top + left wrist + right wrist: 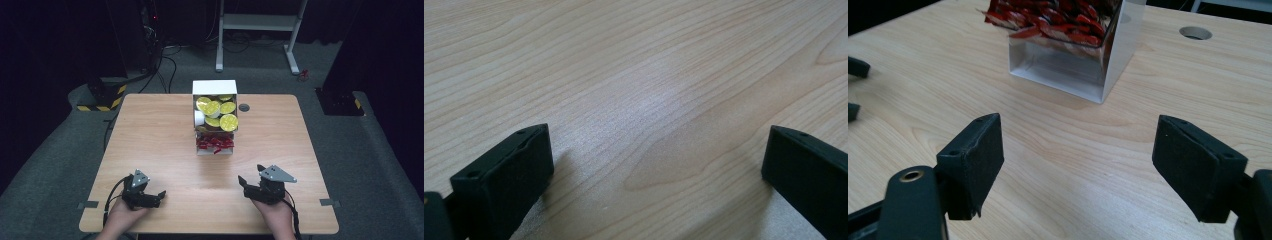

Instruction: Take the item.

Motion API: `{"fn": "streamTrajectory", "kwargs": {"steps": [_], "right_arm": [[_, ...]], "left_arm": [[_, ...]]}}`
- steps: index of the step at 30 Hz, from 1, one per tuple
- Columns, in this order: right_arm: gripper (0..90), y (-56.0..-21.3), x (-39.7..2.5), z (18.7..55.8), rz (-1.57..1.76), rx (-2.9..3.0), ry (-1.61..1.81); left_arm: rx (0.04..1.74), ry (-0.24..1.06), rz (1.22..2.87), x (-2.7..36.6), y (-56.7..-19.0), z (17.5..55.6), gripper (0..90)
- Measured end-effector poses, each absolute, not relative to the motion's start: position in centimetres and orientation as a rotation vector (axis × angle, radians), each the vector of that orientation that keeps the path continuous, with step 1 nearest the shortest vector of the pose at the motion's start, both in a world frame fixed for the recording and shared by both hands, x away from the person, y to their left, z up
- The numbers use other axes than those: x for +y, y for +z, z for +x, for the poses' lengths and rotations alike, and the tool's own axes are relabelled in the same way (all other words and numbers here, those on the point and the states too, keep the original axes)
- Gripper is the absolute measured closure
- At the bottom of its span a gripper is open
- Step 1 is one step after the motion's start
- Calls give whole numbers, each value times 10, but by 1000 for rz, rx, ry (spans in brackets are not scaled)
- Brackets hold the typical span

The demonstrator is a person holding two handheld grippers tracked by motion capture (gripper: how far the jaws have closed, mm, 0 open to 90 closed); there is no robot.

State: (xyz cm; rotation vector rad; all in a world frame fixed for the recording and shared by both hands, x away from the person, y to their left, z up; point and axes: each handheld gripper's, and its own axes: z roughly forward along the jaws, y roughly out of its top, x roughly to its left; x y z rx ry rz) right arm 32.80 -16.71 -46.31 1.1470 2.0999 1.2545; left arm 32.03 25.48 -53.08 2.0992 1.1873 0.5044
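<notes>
- Your left claw rests low on the tabletop near its front left edge, jaws spread wide, gripping nothing.
- Your right claw sits near the front right, jaws just as wide, also empty.
- The clear box stands mid-tabletop ahead of both claws, well apart from them: yellow-lidded cups in the upper section, red packets below.

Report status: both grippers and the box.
Left hand-held gripper open, empty, low over table. Right hand-held gripper open, empty, facing box. Box mid-table, apart from both. Path between bare.
</notes>
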Motion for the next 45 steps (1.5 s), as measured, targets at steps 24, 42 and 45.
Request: {"fn": "streamTrajectory", "kwargs": {"steps": [24,42,45], "right_arm": [[291,-424,-154,342,1084,2058,1326],[301,-391,-136,362,1046,2036,1359],[301,-385,-132,364,1032,2037,1361]], "left_arm": [[1194,509,2099,254,-531,320,2],[1197,512,2098,254,-531,320,2],[1195,513,2099,254,-531,320,2]]}}
